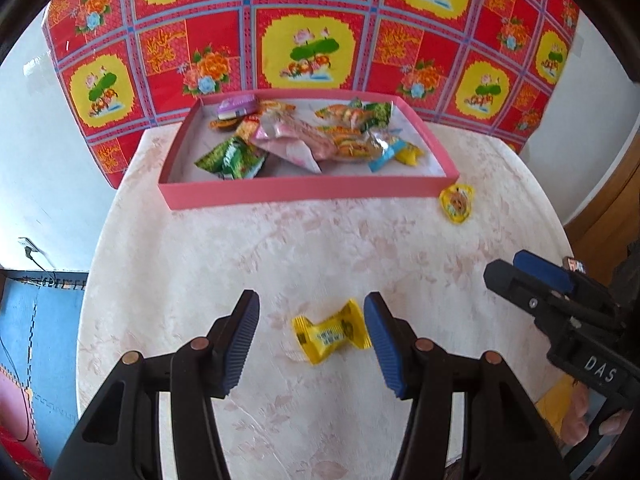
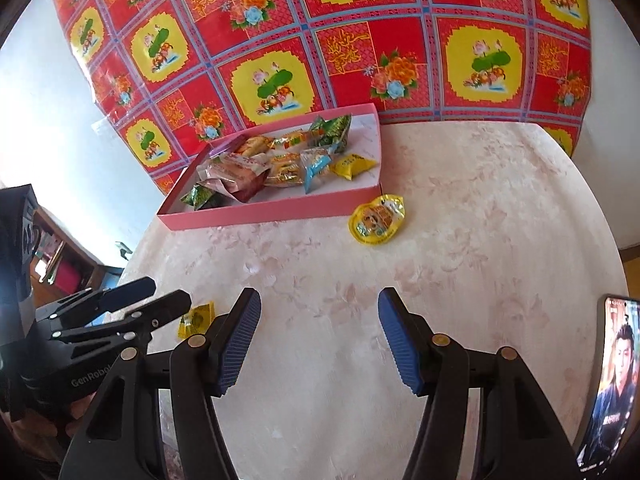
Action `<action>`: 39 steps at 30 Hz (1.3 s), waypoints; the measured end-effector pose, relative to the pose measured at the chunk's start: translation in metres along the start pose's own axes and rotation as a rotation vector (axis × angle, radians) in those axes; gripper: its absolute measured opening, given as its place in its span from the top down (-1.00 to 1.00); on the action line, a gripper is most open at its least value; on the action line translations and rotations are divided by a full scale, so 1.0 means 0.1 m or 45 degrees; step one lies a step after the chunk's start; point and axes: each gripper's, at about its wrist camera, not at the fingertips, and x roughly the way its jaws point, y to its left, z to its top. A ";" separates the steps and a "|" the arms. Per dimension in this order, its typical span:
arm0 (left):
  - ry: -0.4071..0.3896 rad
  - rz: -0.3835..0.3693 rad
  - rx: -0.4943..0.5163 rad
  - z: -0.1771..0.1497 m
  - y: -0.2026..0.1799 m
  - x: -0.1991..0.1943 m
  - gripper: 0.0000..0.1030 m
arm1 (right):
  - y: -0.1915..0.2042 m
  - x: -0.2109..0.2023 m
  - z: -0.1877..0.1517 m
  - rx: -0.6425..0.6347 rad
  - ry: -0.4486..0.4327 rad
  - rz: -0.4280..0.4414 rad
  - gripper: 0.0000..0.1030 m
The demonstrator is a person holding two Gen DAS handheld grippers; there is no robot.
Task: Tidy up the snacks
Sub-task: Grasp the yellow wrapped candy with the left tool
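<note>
Your left claw (image 1: 310, 340) stands part open above the counter (image 1: 320, 248), and a yellow candy (image 1: 331, 335) lies on the surface between its blue pads. The right-hand pad (image 1: 384, 346) looks just beside, perhaps touching, the candy's twisted end; the left-hand pad is well clear of it, so nothing is gripped.

Your right claw (image 2: 318, 338) is also part open, with only bare counter between its pads. It holds nothing. In the right wrist view, your left claw reaches in from the left edge with the yellow candy partly hidden beneath its fingers.

The pink tray (image 1: 304, 194) sits at the far side of the counter, against the red flowered cloth (image 1: 312, 40). Inside it lie mixed snacks: green packets (image 1: 232, 158), a pink wrapper (image 1: 292, 142), a blue-and-white packet (image 1: 386, 156), another yellow candy (image 1: 410, 155) and a purple packet in the far left corner.

A round yellow jelly cup (image 2: 378, 218) rests on the counter just outside the tray's near right corner, close to its wall. A phone (image 2: 614, 380) with a lit screen leans at the right edge of the right wrist view.
</note>
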 end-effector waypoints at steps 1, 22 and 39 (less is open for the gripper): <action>0.004 0.000 0.003 -0.01 0.00 0.01 -0.12 | 0.00 0.00 -0.01 0.003 0.000 0.000 -0.22; 0.050 -0.009 0.036 -0.17 -0.07 0.24 0.20 | -0.03 0.05 -0.03 0.022 0.021 0.012 -0.22; -0.006 -0.019 0.010 -0.07 0.01 0.26 0.54 | -0.12 0.18 0.01 0.037 0.042 0.009 -0.22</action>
